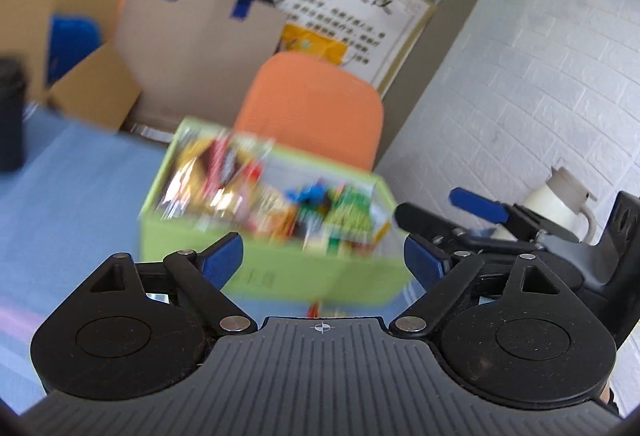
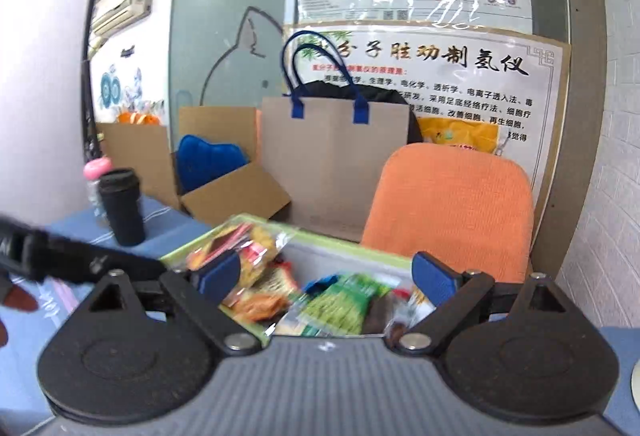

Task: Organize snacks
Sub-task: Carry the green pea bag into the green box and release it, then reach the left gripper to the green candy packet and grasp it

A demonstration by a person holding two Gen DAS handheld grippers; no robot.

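While both sets of jaws gape empty, the green snack box (image 2: 340, 242) lies straight ahead on the blue surface (image 1: 72, 188), directly under the right gripper (image 2: 326, 272), the left gripper (image 1: 320, 256) short of it

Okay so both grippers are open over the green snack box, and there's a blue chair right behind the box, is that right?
Nearly. The chair behind the green snack box is orange, not blue; the right wrist view shows it plainly. The rest holds: the left gripper and right gripper are both open at the box, with nothing held.
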